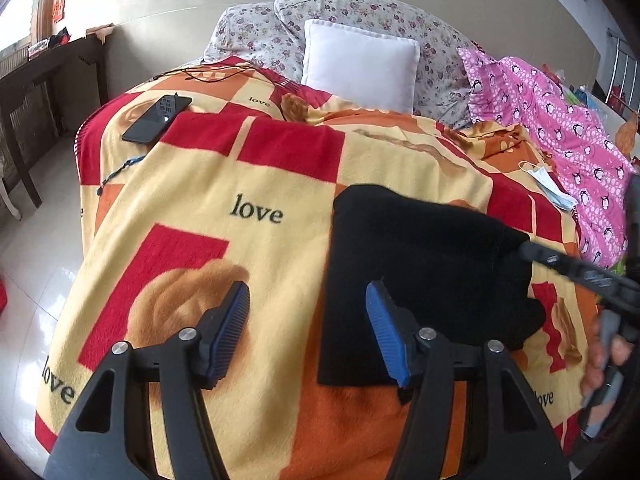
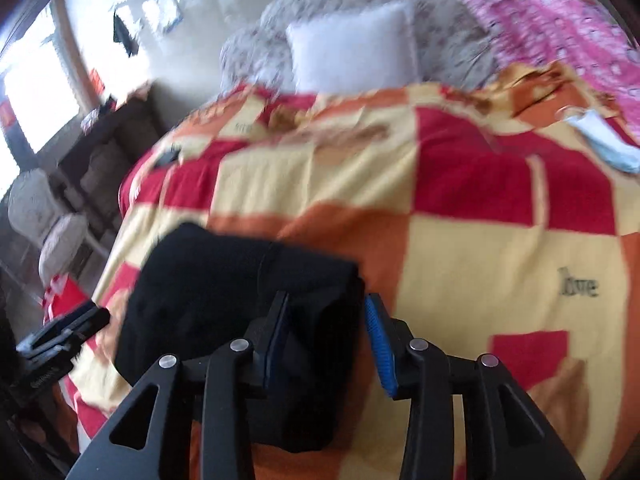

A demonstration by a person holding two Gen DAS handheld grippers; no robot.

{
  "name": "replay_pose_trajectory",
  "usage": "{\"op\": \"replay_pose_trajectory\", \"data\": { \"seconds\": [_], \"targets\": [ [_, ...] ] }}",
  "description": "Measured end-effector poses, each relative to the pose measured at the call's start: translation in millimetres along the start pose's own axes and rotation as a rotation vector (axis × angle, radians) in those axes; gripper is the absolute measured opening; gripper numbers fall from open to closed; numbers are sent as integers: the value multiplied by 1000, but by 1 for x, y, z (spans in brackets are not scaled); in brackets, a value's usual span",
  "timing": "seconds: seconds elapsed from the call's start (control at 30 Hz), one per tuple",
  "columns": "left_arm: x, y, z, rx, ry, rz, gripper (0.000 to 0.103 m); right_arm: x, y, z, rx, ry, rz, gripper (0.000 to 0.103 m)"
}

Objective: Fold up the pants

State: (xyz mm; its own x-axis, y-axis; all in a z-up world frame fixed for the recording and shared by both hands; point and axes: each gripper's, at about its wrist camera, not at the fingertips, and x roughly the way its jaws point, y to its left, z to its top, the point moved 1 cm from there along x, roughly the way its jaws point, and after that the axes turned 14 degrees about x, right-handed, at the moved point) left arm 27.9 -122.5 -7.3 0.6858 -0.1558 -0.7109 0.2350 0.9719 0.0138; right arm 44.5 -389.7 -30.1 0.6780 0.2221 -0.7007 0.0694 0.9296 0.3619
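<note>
Black folded fabric pants (image 1: 424, 280) lie in a compact bundle on the bed, on the red, yellow and orange checked fleece blanket printed "love" (image 1: 248, 184). In the left wrist view they sit lower right of centre; in the right wrist view, lower left.

Left hand-held gripper (image 1: 308, 332): blue ribbed pads wide apart, nothing between them. Right pad overlaps the near left edge of the pants in frame; contact unclear.

Right hand-held gripper (image 2: 326, 344): pads parted, with the near right edge of the pants between them. Left pad sits against black cloth, right pad just off the fold, no visible squeeze. Right wrist view is motion-blurred, so fine contact is uncertain. This gripper also shows at the right edge of the left wrist view, fingers of a hand (image 1: 604, 356) wrapped on its handle.

Elsewhere on the bed: black smartphone (image 1: 157, 118) upper left, white square pillow (image 1: 360, 66) top centre against floral bedding (image 1: 256, 36), pink penguin-print garment (image 1: 560, 128) upper right, light blue face mask (image 1: 550, 186) beside it.
</note>
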Motion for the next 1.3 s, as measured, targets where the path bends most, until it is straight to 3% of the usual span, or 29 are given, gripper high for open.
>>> {"op": "replay_pose_trajectory", "data": {
  "seconds": [0.1,0.23,0.37,0.5,0.73,1.1,1.3],
  "targets": [
    [7,-7,11,17,-3,22,62,-23,9,3,-8,-49,87,40],
    [23,-18,22,44,12,50,62,-18,31,1,-63,-22,142,36],
    [42,-26,27,67,35,63,63,13,42,-2,-77,22,125,34],
    [57,-31,29,81,46,74,68,44,33,-1,-55,53,49,31],
    [68,-35,33,100,54,100,72,67,25,6,-35,76,49,31],
    [35,-30,20,91,30,104,72,11,36,-22,-110,41,66,38],
    [19,-30,4,47,14,52,73,-5,30,-43,-134,52,71,45]
  ]
}}
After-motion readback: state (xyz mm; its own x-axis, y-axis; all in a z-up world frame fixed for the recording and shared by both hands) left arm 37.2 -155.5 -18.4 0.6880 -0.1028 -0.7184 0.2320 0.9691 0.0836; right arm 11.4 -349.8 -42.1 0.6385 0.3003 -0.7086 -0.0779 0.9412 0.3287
